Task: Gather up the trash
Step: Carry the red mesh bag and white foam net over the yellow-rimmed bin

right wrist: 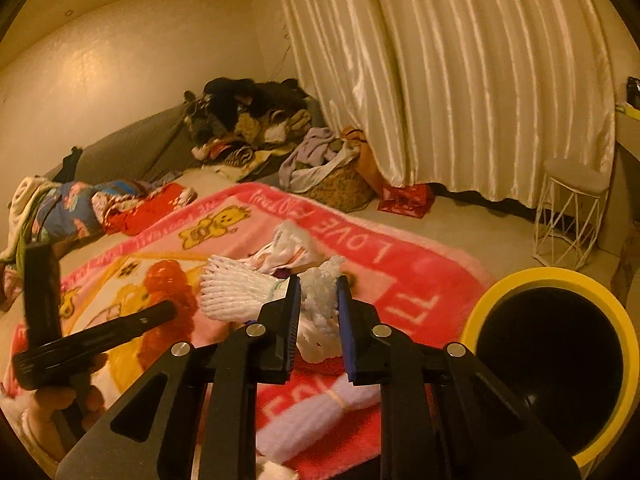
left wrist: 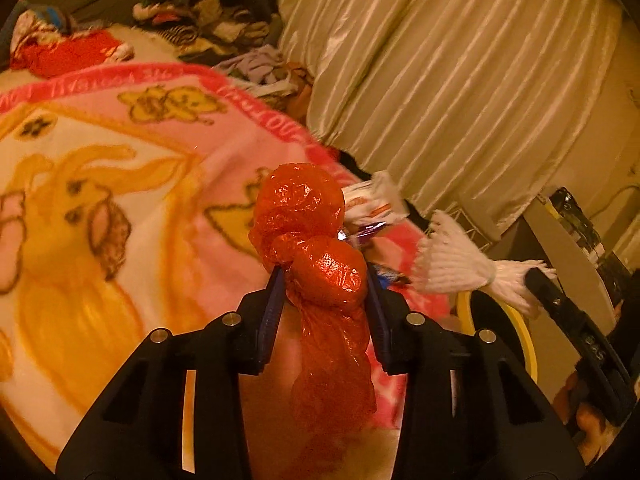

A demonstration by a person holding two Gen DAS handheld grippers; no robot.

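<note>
Room: bedroom in warm yellow light, with cream satin curtains (right wrist: pixel 460 80) across the back wall.
Landmark: pink cartoon blanket (right wrist: pixel 392 264) with yellow bears and the word LOVE, spread on the floor; other places are given relative to it.
Left gripper (left wrist: pixel 326 276): held above the blanket, its jaws closed on a knotted orange plastic bag (left wrist: pixel 316 240); the bag's bulging top rises above the fingertips and its tail hangs down between them.
Right gripper (right wrist: pixel 318 280): over the near part of the blanket, jaws narrow and pinching a white foam net sleeve (right wrist: pixel 322 296).
Foam sleeve, far end: fans out to the left of the jaws, off the blanket surface; in the left wrist view it shows as a white ribbed shape (left wrist: pixel 452 260).
Wrappers: white crumpled packet (right wrist: pixel 280 254) lying on the blanket just beyond the foam sleeve.
Bin: black trash bin with a yellow rim (right wrist: pixel 552 280), standing off the blanket's right edge, close to the right gripper.
Yarn: pale lilac bundle (right wrist: pixel 316 412) tied with a band, on the blanket below the right gripper.
Beyond the blanket: woven basket of clothes (right wrist: pixel 340 188) by the curtains, a heap of dark laundry (right wrist: pixel 248 112) against the wall, and a white wire stool (right wrist: pixel 572 216) to the far right.
</note>
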